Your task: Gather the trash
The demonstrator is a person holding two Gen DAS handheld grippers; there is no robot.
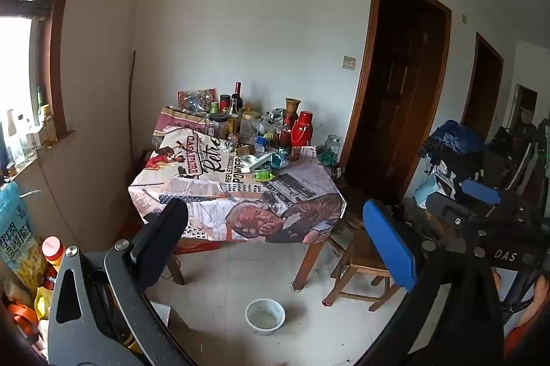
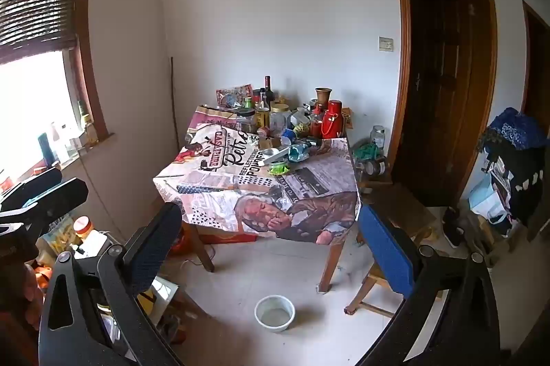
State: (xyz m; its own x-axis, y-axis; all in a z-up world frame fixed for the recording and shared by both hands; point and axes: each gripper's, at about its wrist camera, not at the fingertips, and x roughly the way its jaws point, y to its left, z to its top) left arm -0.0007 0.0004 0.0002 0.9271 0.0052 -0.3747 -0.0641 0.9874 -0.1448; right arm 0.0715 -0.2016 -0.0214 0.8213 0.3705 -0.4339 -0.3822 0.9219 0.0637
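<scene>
Against the far wall stands a table under a printed cloth, its back crowded with bottles and jars, with crumpled green trash near its middle. Both the left gripper and right gripper gape wide, empty, well short of it.

Left hand-held gripper: I have its jaws spread wide, nothing between them, tilted a little downward.
Left fingers: one dark pad, one blue pad, well apart.
Right hand-held gripper: jaws equally wide and empty, tilted slightly down.
Right fingers: dark pad, blue pad.
Placing: I see the right unit at the right edge of the left view, level beside it.
</scene>
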